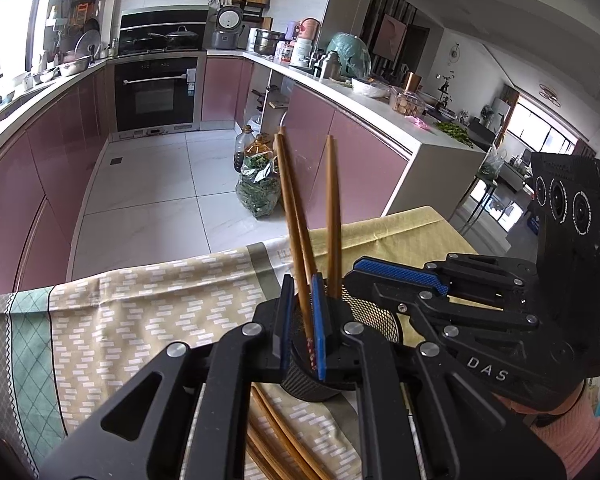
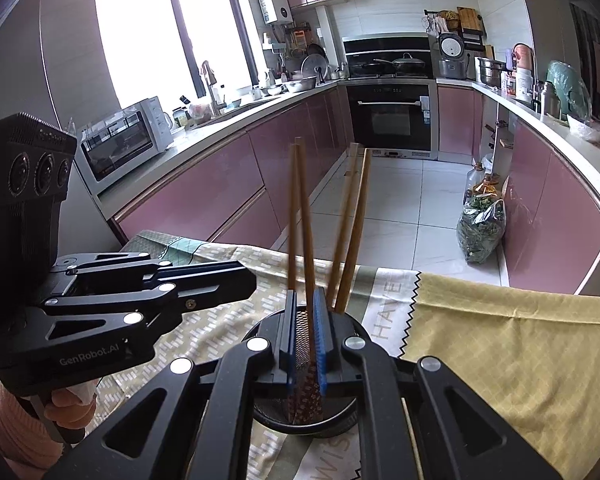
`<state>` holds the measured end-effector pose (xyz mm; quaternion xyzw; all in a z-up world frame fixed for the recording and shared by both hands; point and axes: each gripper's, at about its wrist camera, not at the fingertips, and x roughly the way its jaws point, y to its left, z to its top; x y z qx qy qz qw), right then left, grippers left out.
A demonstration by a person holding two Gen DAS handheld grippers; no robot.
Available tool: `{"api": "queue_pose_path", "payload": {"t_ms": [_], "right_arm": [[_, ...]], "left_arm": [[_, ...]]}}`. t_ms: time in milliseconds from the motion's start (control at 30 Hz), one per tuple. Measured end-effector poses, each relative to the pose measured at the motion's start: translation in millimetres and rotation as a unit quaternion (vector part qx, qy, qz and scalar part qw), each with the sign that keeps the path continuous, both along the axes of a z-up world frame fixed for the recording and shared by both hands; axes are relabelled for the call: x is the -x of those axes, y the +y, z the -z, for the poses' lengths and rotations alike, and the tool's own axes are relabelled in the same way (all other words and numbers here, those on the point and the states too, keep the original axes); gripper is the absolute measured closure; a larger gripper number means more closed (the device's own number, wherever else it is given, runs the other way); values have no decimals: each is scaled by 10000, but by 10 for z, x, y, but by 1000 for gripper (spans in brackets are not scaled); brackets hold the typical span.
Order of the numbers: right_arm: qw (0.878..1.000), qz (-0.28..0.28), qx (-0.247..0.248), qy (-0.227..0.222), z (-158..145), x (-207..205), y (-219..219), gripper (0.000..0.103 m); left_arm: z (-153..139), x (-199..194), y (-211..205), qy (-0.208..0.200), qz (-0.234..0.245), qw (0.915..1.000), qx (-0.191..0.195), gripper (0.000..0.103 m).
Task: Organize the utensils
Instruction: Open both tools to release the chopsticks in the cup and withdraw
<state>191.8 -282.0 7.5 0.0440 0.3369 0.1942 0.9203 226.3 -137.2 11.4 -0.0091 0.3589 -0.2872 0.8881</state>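
**A:** How is the scene laid out, and why?

**B:** A worktop [image 2: 500, 340] covered by a patterned cloth is used as the sorting place. A round mesh holder [image 1: 376, 312] is stood upright on it, near its front, so that long utensils can be dropped in end first and kept vertical.

**A:** And the tongs?

**B:** The left tongs [image 1: 300, 320] and the right tongs [image 2: 304, 332] are both brought in over the holder's mouth from opposite sides, tips near each other. In each wrist view the pads are drawn close, with only a narrow gap left. A pair of chopsticks [image 2: 300, 220] is seen running through that gap and down into the holder. Whether the pair is really pinched by either tongs cannot be told, since in the other tongs' view each tip appears shut and just beside the sticks, not around them.

**A:** Where are the utensils, then?

**B:** Patterned ends are lodged inside the holder, with the plain ends leaning up and outward. A second pair [image 2: 352, 220] is propped against the far rim. Loose chopsticks [image 1: 284, 440] are left lying on the cloth beside the holder's base, so the job is judged unfinished.
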Motion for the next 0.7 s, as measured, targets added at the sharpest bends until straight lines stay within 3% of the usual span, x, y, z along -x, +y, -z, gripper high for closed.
{"api": "queue_pose_path", "payload": {"t_ms": [167, 267, 333, 433, 567, 700], "right_arm": [[9999, -13, -46, -106, -16, 80, -4, 93], [9997, -72, -79, -212, -50, 202, -10, 88], [9993, -169, -140, -308, -86, 335, -1, 83], [9980, -355, -161, -500, -137, 564, 41, 73], [9962, -637, -150, -583, -120, 826, 119, 67], [9965, -760, -122, -326, 78, 941, 214, 66]], "left_arm": [[-15, 159, 140, -220, -138, 9996, 59, 88], [-60, 317, 247, -461, -208, 9987, 89, 78], [-78, 437, 326, -633, -276, 9976, 57, 70], [-49, 602, 451, -720, -340, 9968, 44, 66], [109, 795, 588, -668, -373, 9970, -116, 59], [414, 913, 656, -344, -361, 9980, -382, 59]]}}
